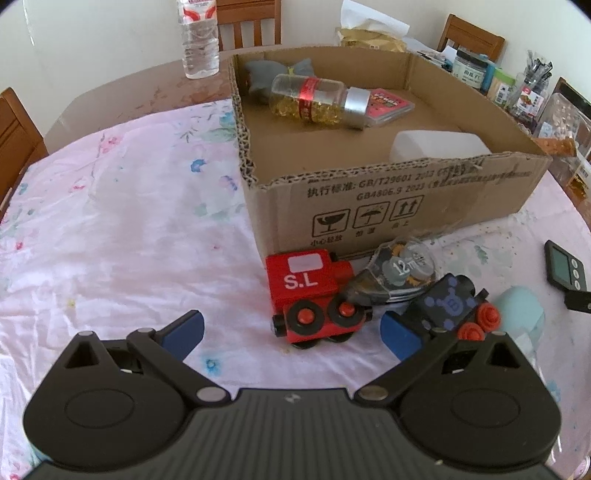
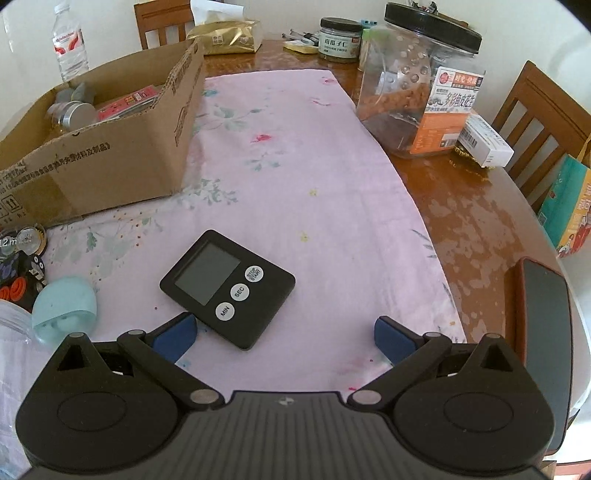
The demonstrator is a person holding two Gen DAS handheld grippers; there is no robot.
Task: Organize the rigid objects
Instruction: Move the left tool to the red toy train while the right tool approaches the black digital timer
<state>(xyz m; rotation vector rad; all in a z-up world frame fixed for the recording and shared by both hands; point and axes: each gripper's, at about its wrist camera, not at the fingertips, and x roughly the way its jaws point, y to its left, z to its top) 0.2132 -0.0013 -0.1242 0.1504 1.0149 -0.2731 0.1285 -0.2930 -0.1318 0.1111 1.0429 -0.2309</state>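
A cardboard box [image 1: 424, 206] stands on the pink flowered cloth, holding a pill bottle [image 1: 317, 99], a red card pack [image 1: 388, 107], a grey toy and a white block. In front of it lie a red toy train [image 1: 310, 291], a clear tape dispenser [image 1: 399, 273] and a dark blue toy car [image 1: 450, 299]. My left gripper [image 1: 291, 332] is open just short of the red train. In the right wrist view a black digital timer [image 2: 229, 288] lies on the cloth, and my right gripper [image 2: 284, 336] is open around its near corner. A light blue egg-shaped object [image 2: 64, 306] rests to the left.
A water bottle [image 1: 199, 40] stands behind the box. A large plastic jar [image 2: 421, 85], small jars and a gold packet [image 2: 229, 35] crowd the far right of the wooden table. A phone [image 2: 546, 332] lies at the right edge. Wooden chairs ring the table.
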